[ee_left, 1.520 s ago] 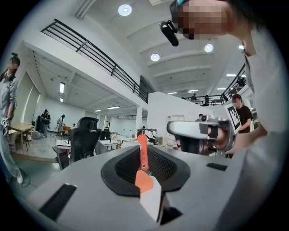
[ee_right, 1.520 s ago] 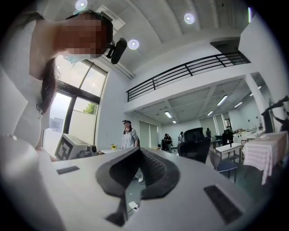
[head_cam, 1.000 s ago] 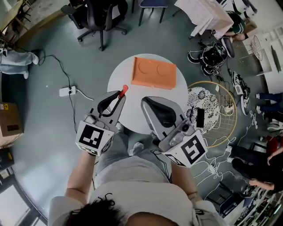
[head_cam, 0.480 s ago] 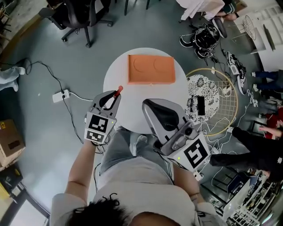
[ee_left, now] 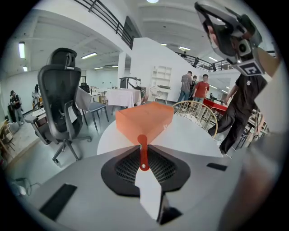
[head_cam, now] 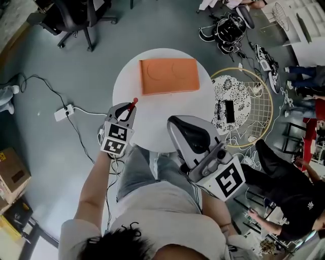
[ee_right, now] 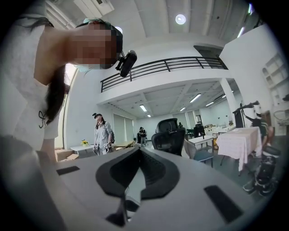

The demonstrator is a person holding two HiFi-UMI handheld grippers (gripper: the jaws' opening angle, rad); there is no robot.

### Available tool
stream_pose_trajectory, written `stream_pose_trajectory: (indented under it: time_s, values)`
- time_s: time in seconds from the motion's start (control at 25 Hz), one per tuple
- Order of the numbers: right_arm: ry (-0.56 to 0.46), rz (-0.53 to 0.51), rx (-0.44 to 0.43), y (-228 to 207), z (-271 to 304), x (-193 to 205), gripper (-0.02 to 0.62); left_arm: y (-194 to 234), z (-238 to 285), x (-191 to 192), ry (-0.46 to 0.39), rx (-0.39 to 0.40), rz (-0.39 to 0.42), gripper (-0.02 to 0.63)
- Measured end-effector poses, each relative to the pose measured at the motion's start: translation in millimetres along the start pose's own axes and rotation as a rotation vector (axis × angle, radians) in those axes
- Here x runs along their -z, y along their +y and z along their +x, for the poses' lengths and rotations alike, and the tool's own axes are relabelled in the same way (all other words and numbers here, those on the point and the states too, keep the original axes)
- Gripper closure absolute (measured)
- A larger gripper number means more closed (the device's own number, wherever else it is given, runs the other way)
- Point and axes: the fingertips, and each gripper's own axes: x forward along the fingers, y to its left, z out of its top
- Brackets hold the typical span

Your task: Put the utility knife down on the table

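A red utility knife (head_cam: pixel 132 104) sticks out of my left gripper (head_cam: pixel 127 108), which is shut on it. In the left gripper view the knife (ee_left: pixel 143 152) stands thin and upright between the jaws of that gripper (ee_left: pixel 143 158), pointing at the orange box (ee_left: pixel 144 121). The gripper hangs low over the left edge of the round white table (head_cam: pixel 162 114). My right gripper (head_cam: pixel 176 125) is held high above the table's near edge, shut with nothing in it. In its own view, this gripper (ee_right: pixel 134 168) points up into the room.
An orange box (head_cam: pixel 169 75) lies at the far side of the table. A round wire rack (head_cam: pixel 254 109) stands on the floor at the right, a power strip (head_cam: pixel 61 112) with cables at the left. An office chair (head_cam: pixel 76 15) is behind, and a person (head_cam: pixel 289 198) at the right.
My left gripper has gone down and away from me with the knife, toward the table's left edge. The right gripper stays raised and shut.
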Motion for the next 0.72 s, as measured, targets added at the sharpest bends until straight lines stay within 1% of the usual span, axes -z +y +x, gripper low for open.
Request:
stream_pose_trajectory:
  time_s: [0.12, 0.36, 0.72]
  values:
    - [0.018, 0.002, 0.027, -5, 1, 3, 0.586, 3, 16, 16, 0.054, 0.024, 0.011, 0.549]
    - [0.043, 0.009, 0.066, -13, 2, 9, 0.586, 7, 33, 36, 0.134, 0.040, 0.035, 0.549]
    - [0.064, 0.010, 0.093, -20, 1, 13, 0.586, 6, 48, 61, 0.236, 0.053, 0.066, 0.548]
